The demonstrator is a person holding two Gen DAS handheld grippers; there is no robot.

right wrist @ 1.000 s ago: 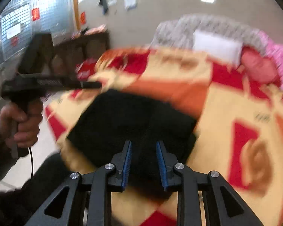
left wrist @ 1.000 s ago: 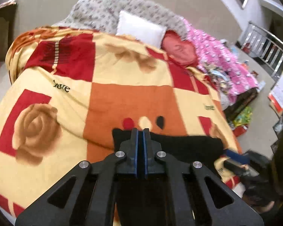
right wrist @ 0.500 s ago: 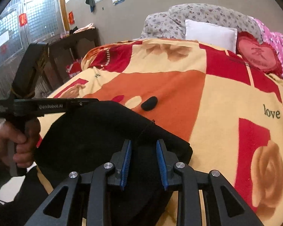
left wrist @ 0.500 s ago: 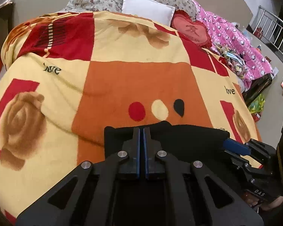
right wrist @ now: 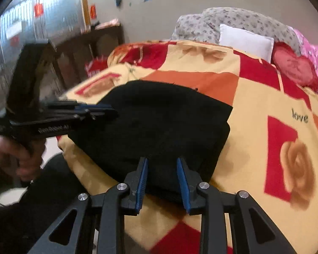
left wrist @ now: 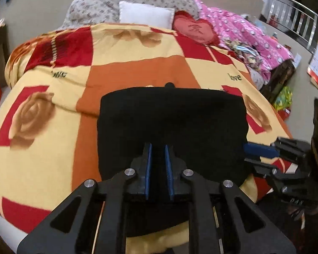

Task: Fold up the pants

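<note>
The black pants lie folded in a flat block on the yellow, red and orange blanket, close to the bed's near edge. My left gripper is over their near edge. Its jaws are opening, and black fabric shows in the narrow gap between the parted pads. From the right wrist view the pants spread ahead of my right gripper. Its jaws are opening too and straddle the near hem without squeezing it. The left gripper reaches in from the left over the pants' side edge.
At the head of the bed are a white pillow, a red heart cushion and a pink quilt. A metal rail stands at the far right. A dark wooden cabinet stands left of the bed. A person's hand holds the left tool.
The pants, held up off the bed before, now lie flat on the blanket. Both grippers have come down with them. The left pads, pressed together earlier, have parted.
</note>
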